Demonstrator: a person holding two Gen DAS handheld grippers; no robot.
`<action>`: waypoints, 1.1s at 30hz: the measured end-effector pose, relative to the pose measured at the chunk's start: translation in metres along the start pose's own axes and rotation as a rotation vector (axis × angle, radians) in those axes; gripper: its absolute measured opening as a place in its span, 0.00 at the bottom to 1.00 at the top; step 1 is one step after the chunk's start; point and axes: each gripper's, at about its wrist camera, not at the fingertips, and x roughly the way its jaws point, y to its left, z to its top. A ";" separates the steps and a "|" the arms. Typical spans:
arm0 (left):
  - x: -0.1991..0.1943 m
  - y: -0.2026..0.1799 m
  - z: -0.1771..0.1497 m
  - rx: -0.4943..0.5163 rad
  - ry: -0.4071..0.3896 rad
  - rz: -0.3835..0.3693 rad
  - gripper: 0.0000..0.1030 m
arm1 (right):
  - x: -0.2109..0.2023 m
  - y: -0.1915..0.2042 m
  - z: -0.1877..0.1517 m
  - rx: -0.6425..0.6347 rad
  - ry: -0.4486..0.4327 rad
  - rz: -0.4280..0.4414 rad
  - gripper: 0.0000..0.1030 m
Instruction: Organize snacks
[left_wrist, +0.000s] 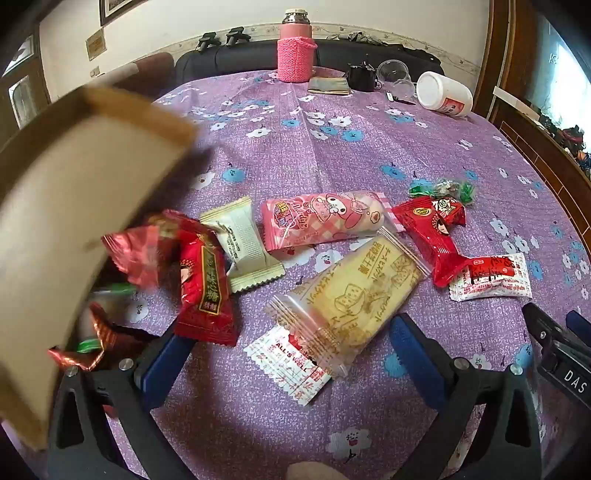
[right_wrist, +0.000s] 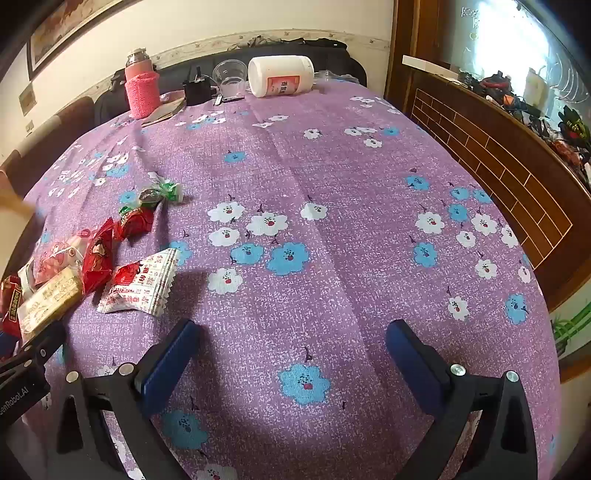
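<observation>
Left wrist view: the left gripper (left_wrist: 291, 350) is hovering with its 2 blue-padded jaws spread wide, nothing pinched between them. A blurred tan cardboard box (left_wrist: 74, 206) is tilting in from the gripper's upper left, hiding much of the snack pile; its lower edge is cut off by the frame. Beneath it, 1 crinkled red foil wrapper (left_wrist: 144, 254), 1 brown foil candy (left_wrist: 92, 343) and a green scrap are only partly showing and hard to identify. Clearly visible ahead of the jaws on the purple flowered tablecloth (left_wrist: 332, 147) are lying 1 clear-wrapped yellow cracker pack (left_wrist: 354, 299), overlapping 1 white-and-red checked packet (left_wrist: 288, 365), 1 pink cartoon-printed pouch (left_wrist: 321, 219), 1 cream wafer packet (left_wrist: 243, 243) and 1 red candy packet with gold lettering (left_wrist: 203, 291). To the right are sitting 1 red packet with a cartoon face (left_wrist: 436, 229), 1 white-and-red sachet (left_wrist: 491, 280) and 1 green-ended clear candy (left_wrist: 443, 189). The right gripper's black body is poking in at the right edge, cut off.

Right wrist view: the right gripper (right_wrist: 291, 354) is also hanging with jaws spread apart, over bare cloth. The snacks are clustering to its left, several cut off at the frame edge. Far ahead are standing 1 pink knit-sleeved flask (right_wrist: 142, 88) and 1 white plastic jar lying on its side (right_wrist: 280, 75).
</observation>
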 end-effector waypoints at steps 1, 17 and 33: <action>0.000 -0.001 0.000 0.003 0.000 0.001 1.00 | 0.000 0.000 0.000 0.000 0.000 0.000 0.99; -0.002 -0.003 0.000 0.021 -0.002 0.000 1.00 | 0.000 0.000 0.000 -0.001 -0.001 -0.001 0.99; 0.002 -0.016 0.002 0.078 0.002 -0.059 1.00 | 0.000 0.000 0.000 -0.001 -0.001 0.000 0.99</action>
